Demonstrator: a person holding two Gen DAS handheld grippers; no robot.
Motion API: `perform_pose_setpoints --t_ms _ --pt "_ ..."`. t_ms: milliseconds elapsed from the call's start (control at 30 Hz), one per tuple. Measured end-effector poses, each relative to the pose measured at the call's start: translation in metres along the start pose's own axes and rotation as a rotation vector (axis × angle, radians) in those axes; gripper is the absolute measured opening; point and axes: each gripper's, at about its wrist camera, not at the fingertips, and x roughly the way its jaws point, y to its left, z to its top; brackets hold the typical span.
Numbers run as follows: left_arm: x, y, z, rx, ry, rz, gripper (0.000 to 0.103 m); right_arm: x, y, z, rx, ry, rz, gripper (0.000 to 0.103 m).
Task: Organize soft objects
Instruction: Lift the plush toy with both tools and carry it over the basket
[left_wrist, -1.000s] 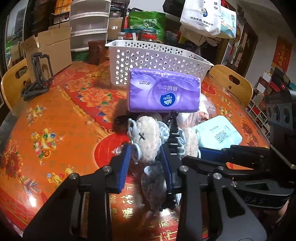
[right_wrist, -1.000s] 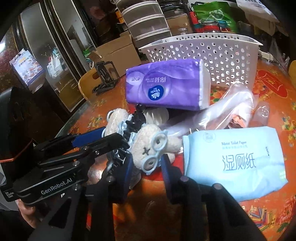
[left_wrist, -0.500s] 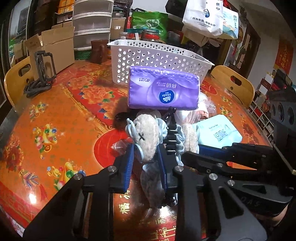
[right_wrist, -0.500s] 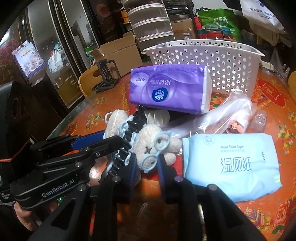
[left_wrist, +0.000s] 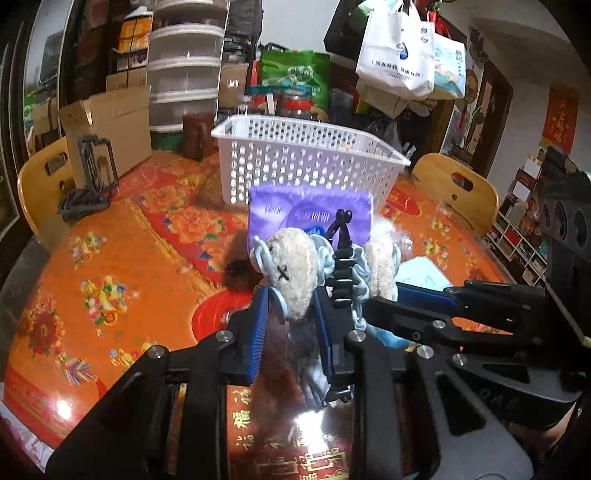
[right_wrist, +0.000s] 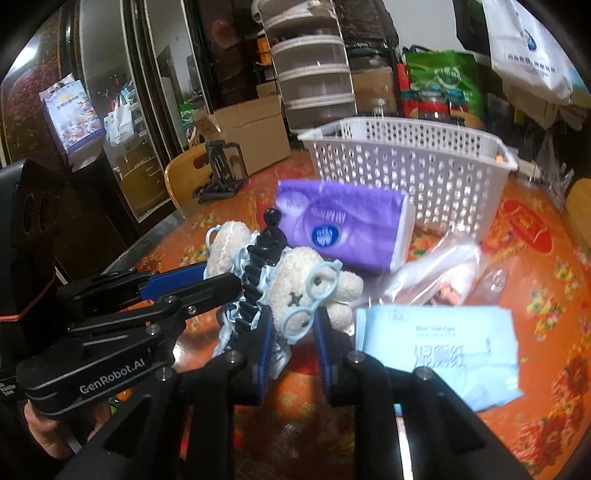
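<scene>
Two black hand-held grippers with blue pads had just closed on a fluffy cream plush hair clip with pale-blue glasses and frills and black plastic teeth (left_wrist: 295, 273). The left gripper (left_wrist: 290, 325) pinched one plush lobe, jaws nearly shut around it; the right gripper (right_wrist: 293, 332) clamped the bespectacled lobe (right_wrist: 314, 291) the same way. Compared with a second before, the toy had come up off the orange floral tablecloth (left_wrist: 110, 266), hanging between the tools in front of the purple tissue pack (left_wrist: 310, 214). Farther back stood the white perforated plastic basket (left_wrist: 306, 162), and to the right lay a pale-blue wet-wipe pack (right_wrist: 439, 350). The lift suggested the basket as the likely destination.
</scene>
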Motion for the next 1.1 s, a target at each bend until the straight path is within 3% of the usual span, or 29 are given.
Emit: perform_pose_setpoints --t_ms 233,600,800,1100 --pt "-0.02 -0.011 0.028 0.016 -0.064 -0.002 0.023 -0.021 0.003 0.024 -0.057 -0.055 -0.036 0.02" --pt "-0.03 -0.035 0.1 0.047 -0.139 -0.037 0.023 -0.047 -0.01 0.077 -0.104 -0.137 -0.1 0.02" --pt "-0.017 -0.048 0.147 0.065 -0.147 -0.047 0.023 -0.049 -0.028 0.114 -0.109 -0.155 -0.141 0.02" --pt "0.037 -0.052 0.234 0.086 -0.108 -0.025 0.023 -0.03 -0.06 0.175 -0.099 -0.141 -0.188 0.02"
